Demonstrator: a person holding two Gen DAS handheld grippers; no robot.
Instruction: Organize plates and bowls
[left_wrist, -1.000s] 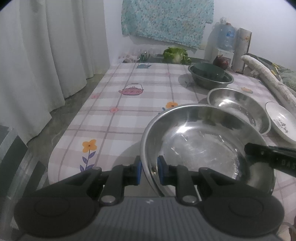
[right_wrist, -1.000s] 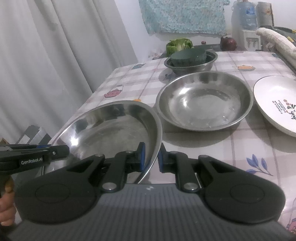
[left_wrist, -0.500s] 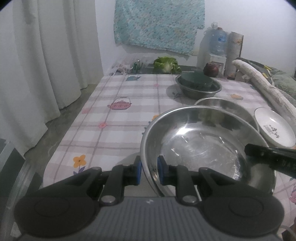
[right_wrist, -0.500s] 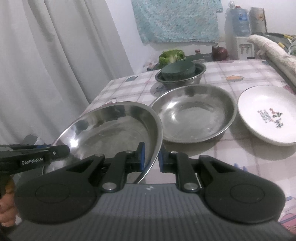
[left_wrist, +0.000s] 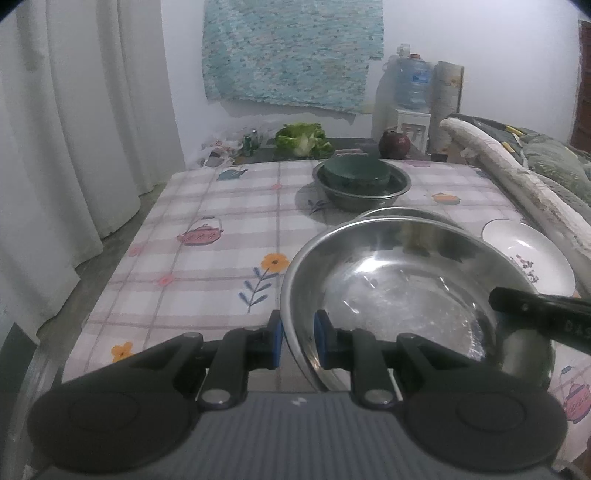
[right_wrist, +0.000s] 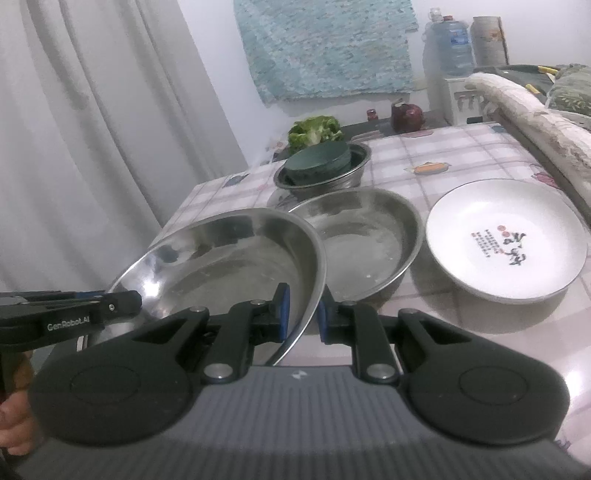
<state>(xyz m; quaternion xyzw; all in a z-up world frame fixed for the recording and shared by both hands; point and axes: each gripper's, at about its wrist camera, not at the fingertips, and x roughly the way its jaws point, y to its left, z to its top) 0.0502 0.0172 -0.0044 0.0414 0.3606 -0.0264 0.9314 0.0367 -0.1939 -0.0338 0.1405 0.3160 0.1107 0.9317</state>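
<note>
A wide steel bowl (left_wrist: 406, 291) (right_wrist: 229, 266) hangs above the table, held from two sides. My left gripper (left_wrist: 297, 343) is shut on its left rim, and my right gripper (right_wrist: 302, 314) is shut on its right rim. Just behind it a second steel bowl (right_wrist: 373, 240) (left_wrist: 399, 213) rests on the tablecloth, partly hidden by the raised one. A white plate (right_wrist: 506, 240) (left_wrist: 532, 254) with dark writing lies to the right. Farther back a small steel bowl (left_wrist: 362, 192) (right_wrist: 325, 177) carries a dark green dish (left_wrist: 356, 170) (right_wrist: 319, 160) inside it.
The table (left_wrist: 207, 258) has a pink checked cloth and drops off at its left edge toward white curtains (left_wrist: 74, 129). A rolled padded cover (right_wrist: 535, 118) runs along the right side. Lettuce (left_wrist: 303, 140), a dark round jar (right_wrist: 406, 116) and a water bottle (left_wrist: 410, 81) stand beyond the far end.
Both grippers have carried the wide steel bowl up and toward the far end of the table. It now overlaps the second steel bowl. The grips are unchanged.
</note>
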